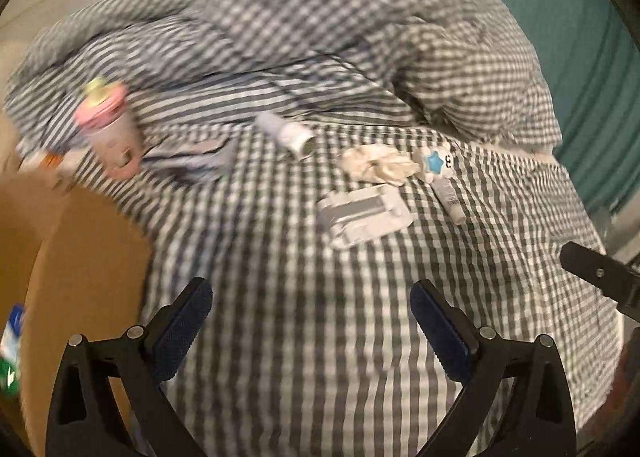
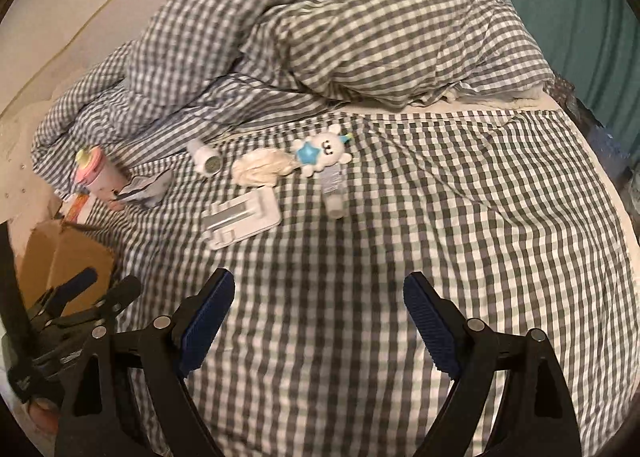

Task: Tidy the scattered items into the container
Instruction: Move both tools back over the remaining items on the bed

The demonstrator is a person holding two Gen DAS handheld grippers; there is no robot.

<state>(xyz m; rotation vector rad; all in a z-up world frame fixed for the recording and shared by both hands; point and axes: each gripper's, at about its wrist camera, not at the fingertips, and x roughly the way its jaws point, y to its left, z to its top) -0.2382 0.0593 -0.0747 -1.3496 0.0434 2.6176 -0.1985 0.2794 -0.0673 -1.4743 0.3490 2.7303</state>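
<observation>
Scattered items lie on a checked bed: a white flat stand (image 1: pixel 366 215) (image 2: pixel 240 219), a cream scrunchie (image 1: pixel 378 163) (image 2: pixel 262 171), a white bear toy with a blue star (image 1: pixel 434 161) (image 2: pixel 322 151), a small clear tube (image 1: pixel 450 197) (image 2: pixel 333 191), a white cylinder (image 1: pixel 290 133) (image 2: pixel 206 157) and a pink cup (image 1: pixel 110 129) (image 2: pixel 98 177). A brown cardboard box (image 1: pixel 80 265) (image 2: pixel 68 261) sits at the left. My left gripper (image 1: pixel 311 327) is open and empty by the box. My right gripper (image 2: pixel 319 315) is open and empty, short of the items.
A rumpled checked duvet (image 2: pixel 360 17) is piled at the back of the bed. A teal curtain (image 1: pixel 580 37) hangs at the right. A blue-green packet (image 1: pixel 12 353) lies in the box. The left gripper shows at the right wrist view's left edge (image 2: pixel 76 301).
</observation>
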